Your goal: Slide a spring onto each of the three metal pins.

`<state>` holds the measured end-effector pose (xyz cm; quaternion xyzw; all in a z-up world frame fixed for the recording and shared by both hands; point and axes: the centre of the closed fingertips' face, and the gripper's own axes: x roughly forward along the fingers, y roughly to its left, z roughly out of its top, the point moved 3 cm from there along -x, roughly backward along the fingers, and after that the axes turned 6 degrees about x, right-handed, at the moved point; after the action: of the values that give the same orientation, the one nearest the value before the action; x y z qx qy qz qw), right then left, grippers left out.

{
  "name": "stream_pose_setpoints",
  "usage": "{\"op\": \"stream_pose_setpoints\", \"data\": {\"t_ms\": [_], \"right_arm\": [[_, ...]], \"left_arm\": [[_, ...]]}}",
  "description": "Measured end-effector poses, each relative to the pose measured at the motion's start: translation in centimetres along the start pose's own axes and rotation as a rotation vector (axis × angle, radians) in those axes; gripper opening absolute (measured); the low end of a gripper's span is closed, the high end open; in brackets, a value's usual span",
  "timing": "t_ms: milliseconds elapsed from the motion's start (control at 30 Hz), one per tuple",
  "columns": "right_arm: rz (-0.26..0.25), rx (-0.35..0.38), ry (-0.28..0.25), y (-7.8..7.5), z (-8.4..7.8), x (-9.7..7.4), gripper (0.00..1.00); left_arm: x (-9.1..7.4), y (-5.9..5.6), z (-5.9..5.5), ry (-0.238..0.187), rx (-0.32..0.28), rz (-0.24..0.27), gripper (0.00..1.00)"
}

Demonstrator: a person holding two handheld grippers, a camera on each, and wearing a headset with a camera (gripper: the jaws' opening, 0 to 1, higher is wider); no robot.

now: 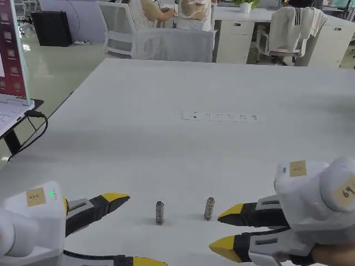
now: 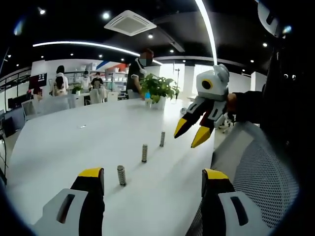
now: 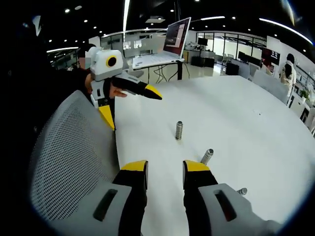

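Note:
Two short metal pins stand upright on the white table (image 1: 183,149), each with a coiled spring around it: the left one (image 1: 160,212) and the right one (image 1: 209,209). In the left gripper view three sprung pins stand in a row: near (image 2: 121,175), middle (image 2: 144,153), far (image 2: 162,139). The right gripper view has them too (image 3: 179,130), (image 3: 207,156), (image 3: 241,191). My left gripper (image 1: 133,230) (image 2: 152,177) is open wide, left of the pins, holding nothing. My right gripper (image 1: 219,231) (image 3: 165,168) is open with a narrower gap, just right of the pins, also holding nothing.
An open laptop (image 1: 11,66) sits on a stand off the table's left edge, with a cable (image 1: 33,130). A pale label strip (image 1: 222,116) lies mid-table. A grey mesh chair back (image 3: 69,147) is close behind the grippers. Chairs (image 1: 172,44) and seated people are beyond the far edge.

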<state>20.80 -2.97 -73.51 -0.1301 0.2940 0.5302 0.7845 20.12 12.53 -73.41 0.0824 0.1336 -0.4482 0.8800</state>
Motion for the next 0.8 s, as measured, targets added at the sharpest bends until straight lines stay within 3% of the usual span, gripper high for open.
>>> {"op": "stream_pose_setpoints", "data": {"t_ms": [400, 633, 800], "right_arm": [[-0.146, 0.091, -0.108, -3.7, -1.2, -4.6, 0.31], [-0.224, 0.140, -0.133, -6.0, -3.4, -6.6, 0.37], [-0.250, 0.144, -0.124, -6.5, -4.5, -7.0, 0.45]], "left_arm": [[0.2, 0.3, 0.0, 0.007, -0.008, 0.015, 0.82], [0.5, 0.2, 0.0, 0.007, -0.005, 0.015, 0.84], [0.5, 0.3, -0.1, 0.006, -0.009, 0.019, 0.86]]}}
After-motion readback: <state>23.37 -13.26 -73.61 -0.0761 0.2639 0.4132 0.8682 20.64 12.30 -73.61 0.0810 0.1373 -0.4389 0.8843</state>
